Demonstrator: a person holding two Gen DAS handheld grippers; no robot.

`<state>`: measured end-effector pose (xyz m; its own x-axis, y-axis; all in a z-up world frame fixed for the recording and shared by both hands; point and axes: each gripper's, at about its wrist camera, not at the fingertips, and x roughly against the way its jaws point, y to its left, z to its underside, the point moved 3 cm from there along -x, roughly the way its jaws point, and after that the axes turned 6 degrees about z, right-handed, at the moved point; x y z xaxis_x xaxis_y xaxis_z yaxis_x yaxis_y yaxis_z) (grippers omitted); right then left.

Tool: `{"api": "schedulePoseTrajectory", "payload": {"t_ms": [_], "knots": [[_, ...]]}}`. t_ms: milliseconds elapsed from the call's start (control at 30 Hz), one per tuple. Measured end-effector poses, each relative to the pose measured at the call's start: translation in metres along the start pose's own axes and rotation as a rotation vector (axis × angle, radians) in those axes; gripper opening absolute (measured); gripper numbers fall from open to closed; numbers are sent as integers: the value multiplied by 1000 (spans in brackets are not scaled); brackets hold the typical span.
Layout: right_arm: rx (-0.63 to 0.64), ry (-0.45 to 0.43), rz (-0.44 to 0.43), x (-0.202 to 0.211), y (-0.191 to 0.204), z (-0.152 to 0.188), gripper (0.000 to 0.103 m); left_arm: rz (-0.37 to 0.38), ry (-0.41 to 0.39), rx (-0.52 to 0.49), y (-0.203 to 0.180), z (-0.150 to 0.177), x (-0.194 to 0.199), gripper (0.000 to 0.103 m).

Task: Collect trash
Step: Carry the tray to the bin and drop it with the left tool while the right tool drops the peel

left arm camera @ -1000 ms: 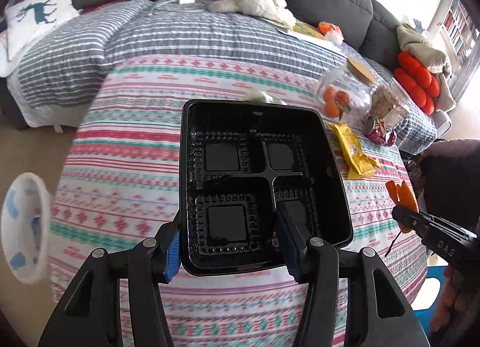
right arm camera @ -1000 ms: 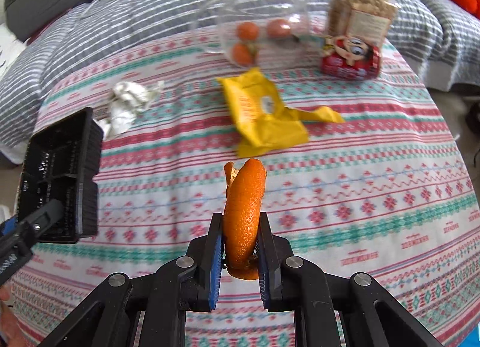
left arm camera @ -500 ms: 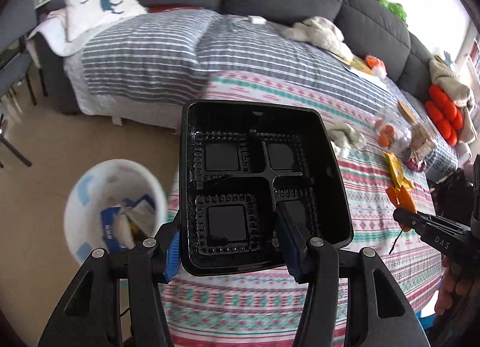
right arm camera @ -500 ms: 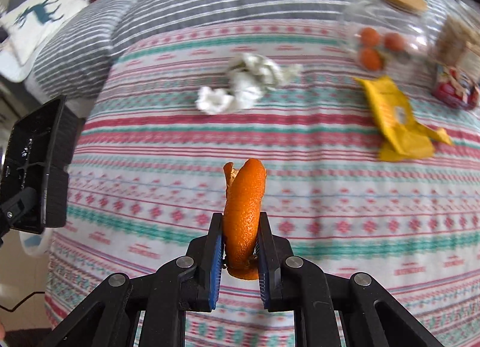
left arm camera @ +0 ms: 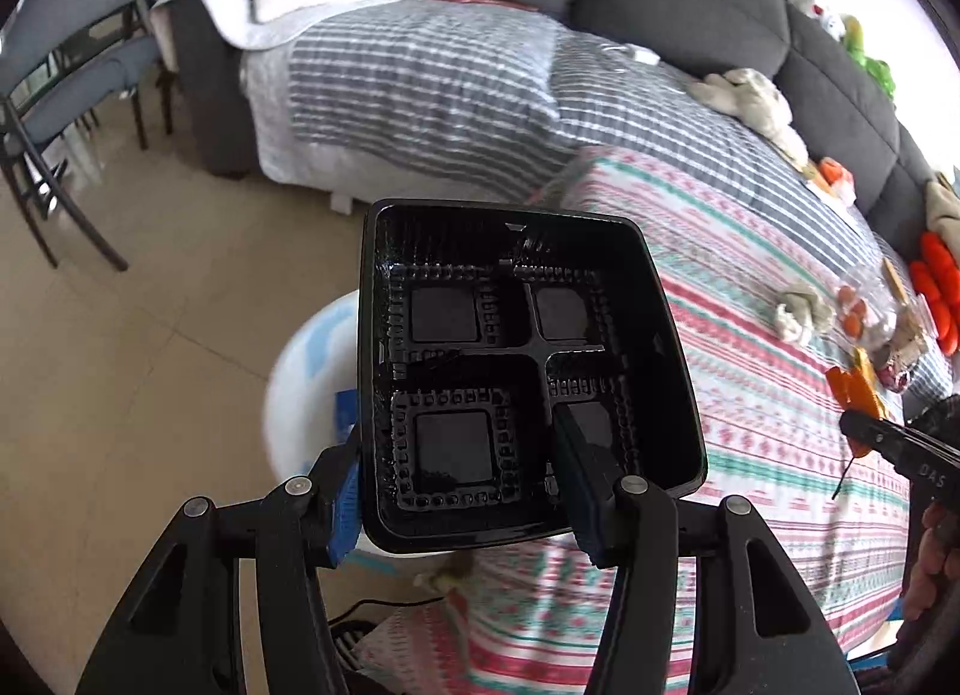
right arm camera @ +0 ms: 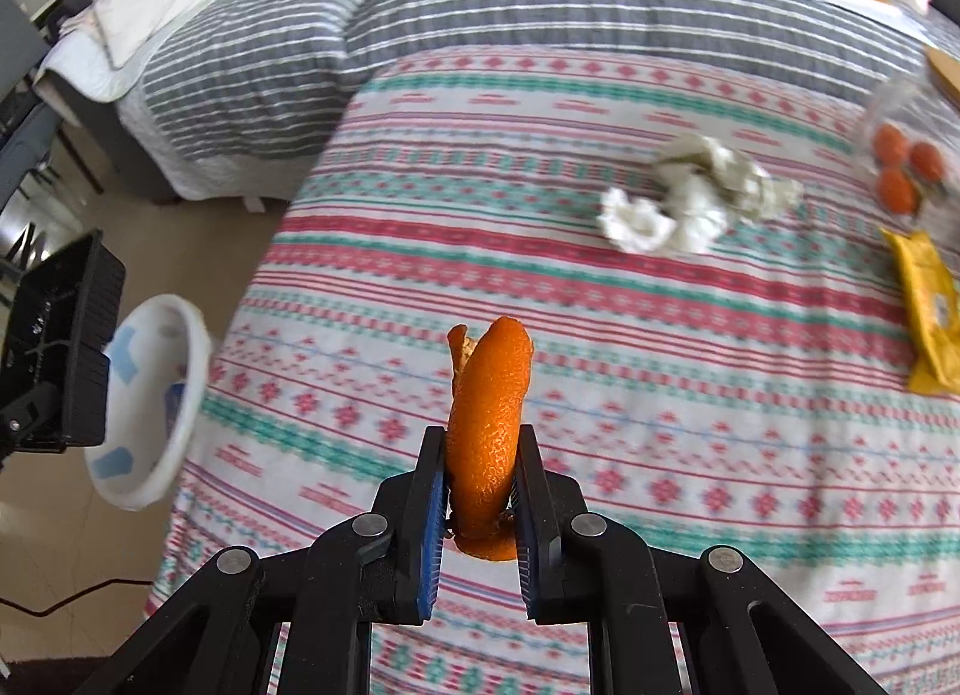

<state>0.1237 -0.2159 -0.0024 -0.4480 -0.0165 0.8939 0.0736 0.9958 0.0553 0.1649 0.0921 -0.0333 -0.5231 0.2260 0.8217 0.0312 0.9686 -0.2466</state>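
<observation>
Both tongs have swung off the tabletop (right arm camera: 600,335): left tongs (left arm camera: 462,491) clamp the black tray (left arm camera: 522,371) now directly above the bin (left arm camera: 312,395), right tongs (right arm camera: 480,491) pinch orange peel (right arm camera: 489,413), bin at their left, so dropping looks next.

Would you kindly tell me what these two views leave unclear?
- Bin contents: left wrist view, hidden behind the black tray; right wrist view, blurred.
- Jar: right wrist view, blurred and cut by the edge.
- Right gripper: left wrist view, cut by the edge.
- Yellow wrapper print: too small.
</observation>
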Motion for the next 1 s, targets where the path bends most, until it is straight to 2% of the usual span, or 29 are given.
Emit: {"api": "schedulePoseTrajectory", "payload": {"t_ms": [267, 367, 400, 467, 500, 633, 800, 1000], "knots": [[53, 7, -35, -12, 43, -5, 17, -38, 7, -2, 29, -3, -12, 59], [58, 9, -52, -16, 55, -7, 17, -54, 42, -21, 34, -2, -20, 61], [60, 6, -56, -17, 58, -8, 17, -67, 45, -18, 36, -2, -22, 64], [63, 5, -58, -19, 64, -9, 17, -87, 51, -10, 42, -2, -22, 82], [63, 6, -62, -20, 68, -10, 17, -92, 54, -9, 45, -1, -21, 84], [68, 13, -80, -26, 84, -14, 17, -134, 52, -15, 55, 2, -13, 86], [88, 19, -114, -33, 111, -17, 17, -152, 68, 25, 77, 9, -7, 89], [117, 25, -171, -49, 158, -20, 17, -180, 74, 23, 94, 16, -4, 89]]}}
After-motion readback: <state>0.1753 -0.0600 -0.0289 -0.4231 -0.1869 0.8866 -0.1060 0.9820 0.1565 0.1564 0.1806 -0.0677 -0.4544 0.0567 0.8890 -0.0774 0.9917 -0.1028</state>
